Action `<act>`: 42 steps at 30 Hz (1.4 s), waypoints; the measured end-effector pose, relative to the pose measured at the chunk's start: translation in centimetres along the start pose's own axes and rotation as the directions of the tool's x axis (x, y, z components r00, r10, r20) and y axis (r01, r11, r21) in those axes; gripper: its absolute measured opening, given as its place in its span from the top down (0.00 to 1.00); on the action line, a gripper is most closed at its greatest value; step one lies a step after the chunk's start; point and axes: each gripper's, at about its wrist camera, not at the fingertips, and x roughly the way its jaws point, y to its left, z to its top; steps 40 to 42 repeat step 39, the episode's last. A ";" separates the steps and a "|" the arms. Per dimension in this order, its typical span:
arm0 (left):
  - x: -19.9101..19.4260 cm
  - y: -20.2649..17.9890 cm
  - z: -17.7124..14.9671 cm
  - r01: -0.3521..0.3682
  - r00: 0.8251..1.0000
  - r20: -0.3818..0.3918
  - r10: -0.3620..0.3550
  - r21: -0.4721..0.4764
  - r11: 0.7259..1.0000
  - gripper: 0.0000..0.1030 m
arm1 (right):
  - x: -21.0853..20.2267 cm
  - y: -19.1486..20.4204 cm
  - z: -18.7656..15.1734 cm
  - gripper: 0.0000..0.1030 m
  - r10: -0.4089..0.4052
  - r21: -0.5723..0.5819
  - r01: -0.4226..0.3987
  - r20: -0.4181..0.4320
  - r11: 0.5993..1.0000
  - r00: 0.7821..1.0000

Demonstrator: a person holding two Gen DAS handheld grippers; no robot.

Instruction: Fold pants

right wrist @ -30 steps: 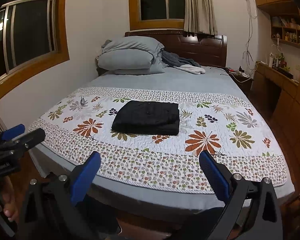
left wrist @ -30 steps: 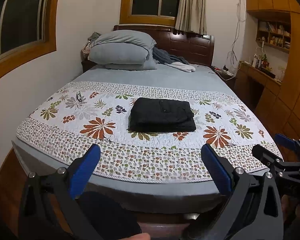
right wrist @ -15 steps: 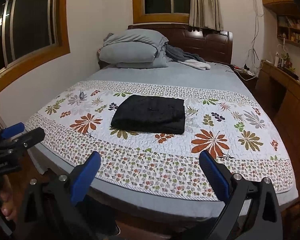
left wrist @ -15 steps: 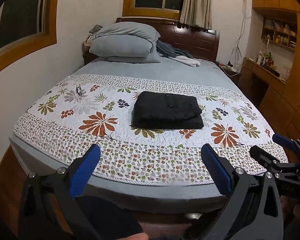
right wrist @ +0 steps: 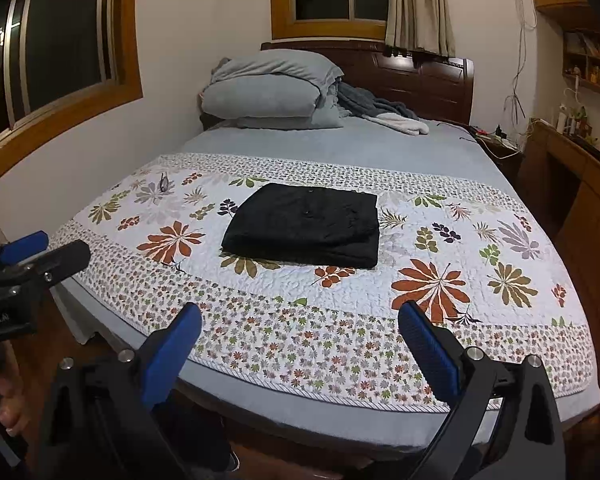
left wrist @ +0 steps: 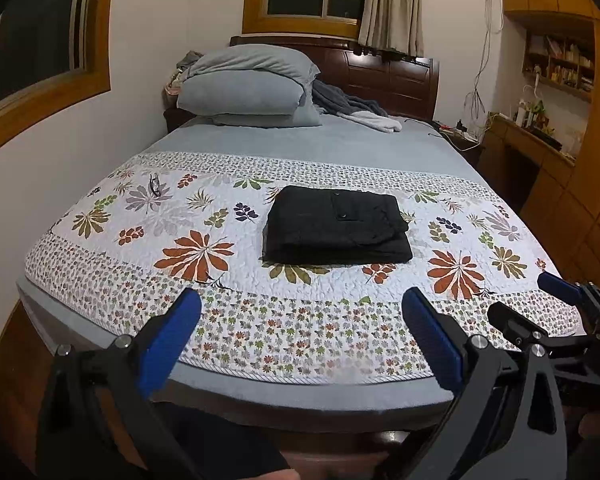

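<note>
My left gripper (left wrist: 300, 320) hangs off the near edge of the bed (left wrist: 300, 396) with its blue-padded fingers (left wrist: 168, 336) spread wide and nothing between them, and my right gripper (right wrist: 300, 322) hangs the same way just to its right, fingers (right wrist: 428, 352) wide apart and bare. The pants (left wrist: 336, 232), black, lie folded into a compact stacked rectangle on the middle of the floral quilt (left wrist: 204, 252), well beyond both sets of fingers and touched by neither; a small dark button shows on the top layer. From the right wrist view the same bundle (right wrist: 306, 226) sits slightly left of centre, its folded edge toward me. A small dark object, too small to make out, lies on the quilt at far left. At the far end, grey pillows (left wrist: 252, 88) are stacked against the dark wooden headboard (left wrist: 392, 76), with a rumpled grey and white blanket (left wrist: 356, 110) just to their right. A wooden desk (left wrist: 532, 148) stands along the right wall. The only writing I can find is white lettering on the body of my left gripper at the left edge of the right wrist view; it appears reversed and too cut off to read.
</note>
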 end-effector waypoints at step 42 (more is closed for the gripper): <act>-0.6 -1.0 0.3 0.008 0.999 0.036 -0.009 0.030 1.000 0.04 | 0.5 -0.1 -0.1 0.04 -0.009 0.010 0.009 0.007 1.000 1.000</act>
